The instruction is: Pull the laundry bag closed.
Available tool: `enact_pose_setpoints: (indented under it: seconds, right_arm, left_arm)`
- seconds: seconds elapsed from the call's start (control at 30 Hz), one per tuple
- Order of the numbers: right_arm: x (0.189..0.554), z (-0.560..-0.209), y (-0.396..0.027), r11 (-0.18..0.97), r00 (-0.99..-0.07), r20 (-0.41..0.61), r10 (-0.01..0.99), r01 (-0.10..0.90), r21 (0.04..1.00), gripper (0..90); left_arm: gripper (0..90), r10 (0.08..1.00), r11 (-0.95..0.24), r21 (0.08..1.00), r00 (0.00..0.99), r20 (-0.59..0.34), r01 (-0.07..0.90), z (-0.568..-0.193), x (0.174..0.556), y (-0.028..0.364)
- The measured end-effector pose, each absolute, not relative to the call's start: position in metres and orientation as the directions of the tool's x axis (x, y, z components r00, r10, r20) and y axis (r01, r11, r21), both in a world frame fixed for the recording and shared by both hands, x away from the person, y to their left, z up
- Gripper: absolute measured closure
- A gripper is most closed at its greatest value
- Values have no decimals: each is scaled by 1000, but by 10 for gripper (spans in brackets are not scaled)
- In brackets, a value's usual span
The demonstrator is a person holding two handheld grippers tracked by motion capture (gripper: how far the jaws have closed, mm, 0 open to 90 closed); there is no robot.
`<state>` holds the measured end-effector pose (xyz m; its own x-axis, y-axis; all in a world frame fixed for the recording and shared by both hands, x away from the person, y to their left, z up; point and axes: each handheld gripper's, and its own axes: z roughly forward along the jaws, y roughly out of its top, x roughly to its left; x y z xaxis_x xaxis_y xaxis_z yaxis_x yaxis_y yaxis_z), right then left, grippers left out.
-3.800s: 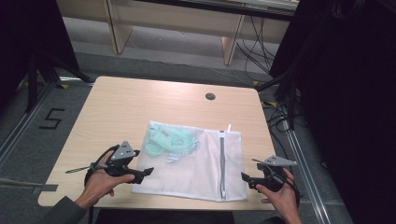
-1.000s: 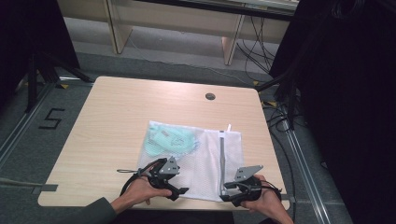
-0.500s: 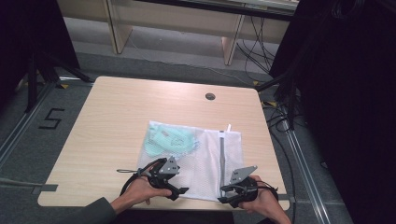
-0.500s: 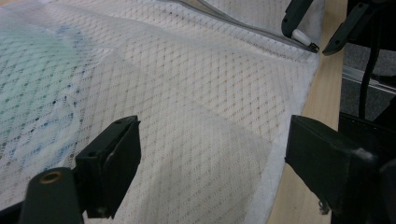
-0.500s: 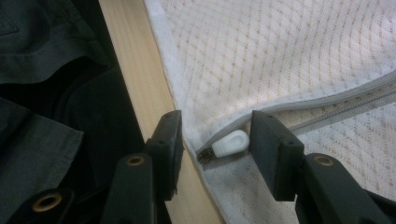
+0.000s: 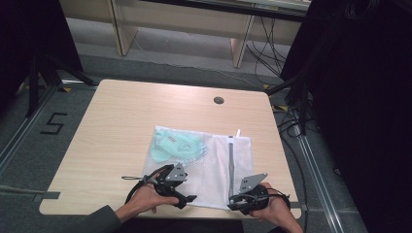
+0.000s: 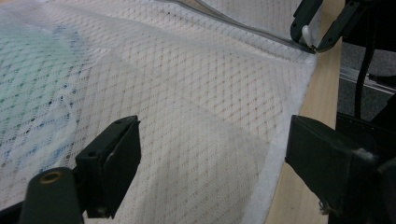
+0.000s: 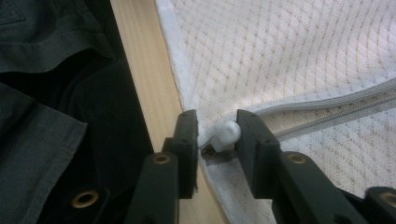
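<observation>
A white mesh laundry bag [image 6: 204, 170] lies flat near the counter's [image 6: 121, 126] front edge, something pale green [image 6: 177, 145] inside. The right gripper [image 8: 215, 135] has just been closing its jaws around the white zipper pull [image 8: 225, 134] at the bag's corner. The left gripper [image 7: 210, 154] stands wide open, straddling the mesh's near edge.
</observation>
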<state>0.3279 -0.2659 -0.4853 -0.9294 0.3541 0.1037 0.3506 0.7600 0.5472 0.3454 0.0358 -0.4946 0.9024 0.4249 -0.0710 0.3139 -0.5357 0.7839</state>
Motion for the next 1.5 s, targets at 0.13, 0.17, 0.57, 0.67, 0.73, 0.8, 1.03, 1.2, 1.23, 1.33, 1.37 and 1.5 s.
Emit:
enact_pose_setpoints:
  seconds: [0.13,0.17,0.57,0.67,0.73,0.8,1.03,1.2,1.23,1.33,1.37,1.5]
  right_arm:
    - [328,-484,-267,762,-931,110,348,349,545,779]
    - [328,-484,-268,762,-932,110,346,347,546,798]
    - [327,-483,-268,768,-937,107,332,334,546,852]
    - [327,-482,-268,765,-938,109,330,334,551,860]
    - [327,-481,-268,767,-939,100,329,327,553,863]
    - [327,-479,-268,765,-940,70,334,313,563,865]
    - [328,-474,-270,731,-921,92,378,358,581,865]
    - [330,-472,-274,699,-899,111,424,403,591,865]
    - [329,-471,-275,690,-891,111,441,416,593,865]
    - [330,-469,-275,686,-893,98,439,404,606,865]
    - [330,-468,-276,680,-887,104,450,416,604,865]
    - [332,-468,-278,672,-889,96,448,406,620,865]
  left_arm:
    - [176,424,-546,778,903,-63,311,-494,346,37]
    - [176,428,-534,783,901,-74,318,-494,345,36]
    - [176,413,-538,787,909,-65,301,-494,346,36]
    - [176,404,-547,786,913,-53,288,-494,347,36]
    - [175,419,-535,783,904,-80,318,-494,344,35]
    - [173,409,-538,785,909,-75,306,-494,344,35]
    - [285,389,-501,813,916,-96,298,-492,339,29]
    - [321,353,-497,825,931,-90,268,-493,333,15]
    - [318,348,-497,827,933,-87,262,-494,332,13]
    - [325,328,-515,822,942,-75,245,-497,329,6]
    - [337,330,-524,818,942,-62,237,-497,329,4]
    - [442,317,-521,824,947,-56,223,-499,327,-8]
